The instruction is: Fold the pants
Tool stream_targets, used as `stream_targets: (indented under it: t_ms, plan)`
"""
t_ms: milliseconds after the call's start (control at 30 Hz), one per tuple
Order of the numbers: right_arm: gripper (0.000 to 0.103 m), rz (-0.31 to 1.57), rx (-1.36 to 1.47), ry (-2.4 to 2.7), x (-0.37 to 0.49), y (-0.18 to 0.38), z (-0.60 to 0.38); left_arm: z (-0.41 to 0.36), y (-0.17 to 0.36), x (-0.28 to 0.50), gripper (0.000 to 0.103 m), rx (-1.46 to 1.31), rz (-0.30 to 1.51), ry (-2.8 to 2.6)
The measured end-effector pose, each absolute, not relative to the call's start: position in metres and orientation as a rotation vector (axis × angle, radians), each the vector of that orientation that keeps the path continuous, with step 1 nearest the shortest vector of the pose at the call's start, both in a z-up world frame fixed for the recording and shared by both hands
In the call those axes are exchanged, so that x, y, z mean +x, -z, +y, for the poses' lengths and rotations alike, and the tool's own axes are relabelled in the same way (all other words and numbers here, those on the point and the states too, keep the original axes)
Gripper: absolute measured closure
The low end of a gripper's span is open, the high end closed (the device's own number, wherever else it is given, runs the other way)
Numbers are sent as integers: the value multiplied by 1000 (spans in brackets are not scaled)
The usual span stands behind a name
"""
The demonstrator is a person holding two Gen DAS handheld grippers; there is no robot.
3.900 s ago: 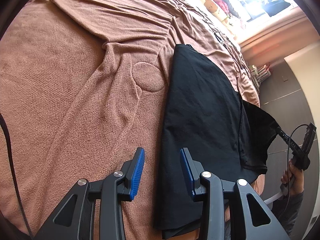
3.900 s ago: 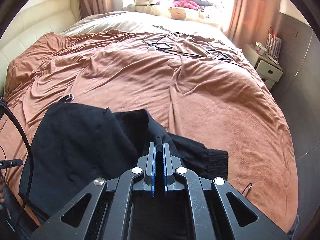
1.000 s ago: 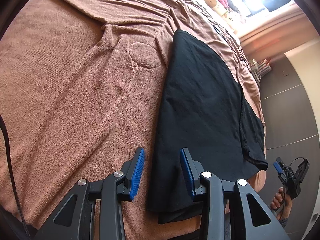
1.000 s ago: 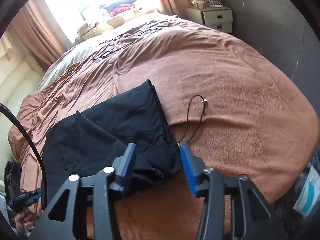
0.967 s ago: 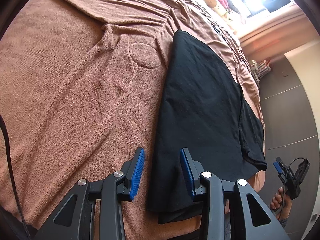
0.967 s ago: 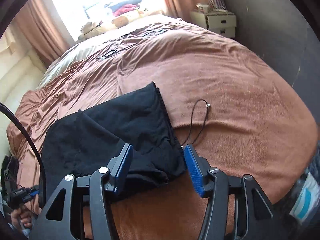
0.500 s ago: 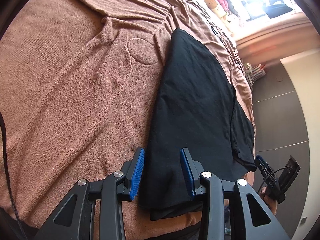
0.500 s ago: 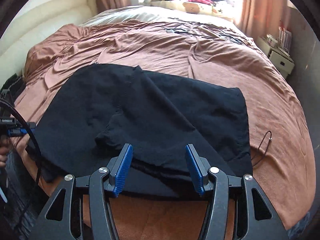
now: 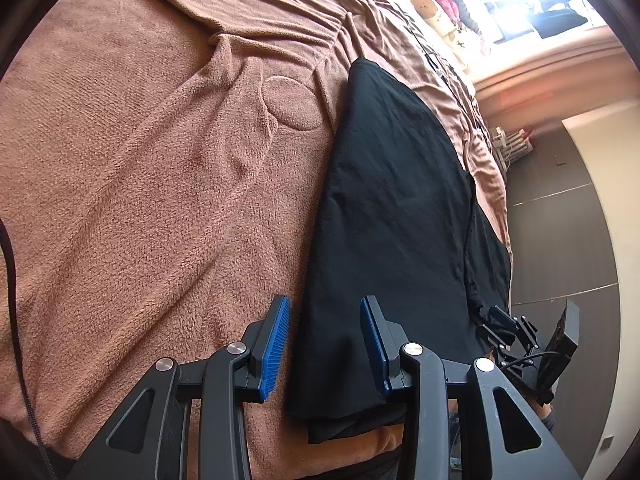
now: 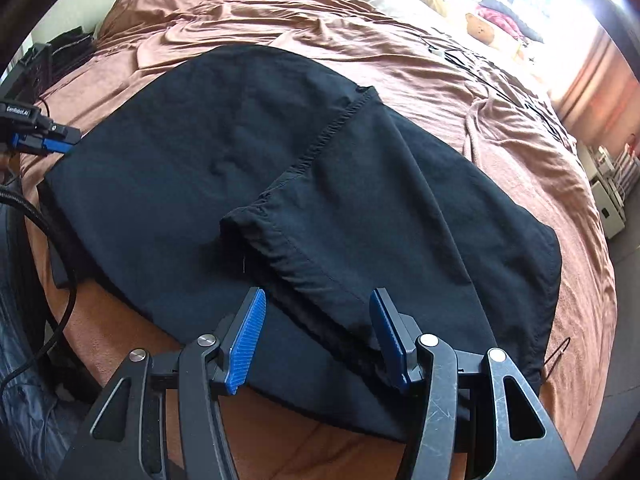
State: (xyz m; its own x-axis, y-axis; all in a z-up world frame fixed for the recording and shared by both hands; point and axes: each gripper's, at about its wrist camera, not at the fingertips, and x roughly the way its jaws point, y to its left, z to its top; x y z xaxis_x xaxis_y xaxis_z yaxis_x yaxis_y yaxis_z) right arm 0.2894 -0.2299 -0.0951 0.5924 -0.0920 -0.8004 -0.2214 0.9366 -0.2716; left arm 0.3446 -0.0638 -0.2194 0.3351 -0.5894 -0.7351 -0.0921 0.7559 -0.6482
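Observation:
The black pants (image 9: 396,216) lie folded flat on the brown blanket (image 9: 160,184), near the bed's edge. In the right wrist view the pants (image 10: 280,184) show an upper layer whose hemmed edge runs across the middle. My left gripper (image 9: 324,336) is open, its jaws either side of the pants' near corner, just above it. My right gripper (image 10: 316,340) is open over the near edge of the folded upper layer, holding nothing. The right gripper also shows in the left wrist view (image 9: 500,328), and the left gripper in the right wrist view (image 10: 44,142).
The bed's edge falls away close below both grippers. Cables (image 10: 492,76) and stuffed toys (image 10: 478,28) lie at the far side of the bed by the window. A white bedside cabinet (image 10: 608,196) stands at the right. A thin cord loop (image 10: 554,356) lies beside the pants.
The right gripper let go of the pants, opened and swung over to the pants' near edge. The left gripper moved right, so its jaws now straddle the pants' corner.

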Motion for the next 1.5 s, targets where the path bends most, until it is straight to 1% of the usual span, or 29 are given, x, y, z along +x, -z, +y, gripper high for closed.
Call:
stream_targets:
  t_ms: [167, 300, 333, 367, 400, 433, 467, 600, 1067, 1300, 1467, 1500]
  plan:
    - [51, 1001, -448, -90, 304, 109, -227, -63, 220, 346, 64, -671, 1209, 357]
    - [52, 1008, -500, -106, 314, 117, -222, -63, 220, 347, 64, -669, 1212, 355]
    - [58, 1011, -496, -112, 315, 118, -222, -63, 220, 347, 64, -668, 1213, 354]
    - [70, 1013, -483, -122, 315, 117, -222, -63, 220, 348, 64, -667, 1214, 354]
    - [79, 1012, -474, -124, 315, 116, -223, -65, 220, 349, 64, -667, 1215, 354]
    - [92, 1010, -466, -117, 315, 114, -225, -65, 220, 349, 64, -666, 1216, 354]
    - [96, 1009, -462, -104, 316, 113, -226, -66, 220, 350, 64, -666, 1216, 353]
    - [99, 989, -414, -89, 315, 106, -236, -67, 220, 350, 64, -666, 1216, 354]
    - [99, 787, -17, 1, 292, 51, -318, -70, 220, 354, 63, -656, 1213, 357]
    - [99, 725, 195, 94, 291, 44, -363, -69, 222, 358, 63, -656, 1217, 354]
    - [99, 710, 286, 166, 293, 45, -386, -70, 222, 362, 63, -650, 1221, 357]
    - [101, 712, 286, 191, 294, 45, -389, -70, 223, 363, 63, -650, 1221, 357]
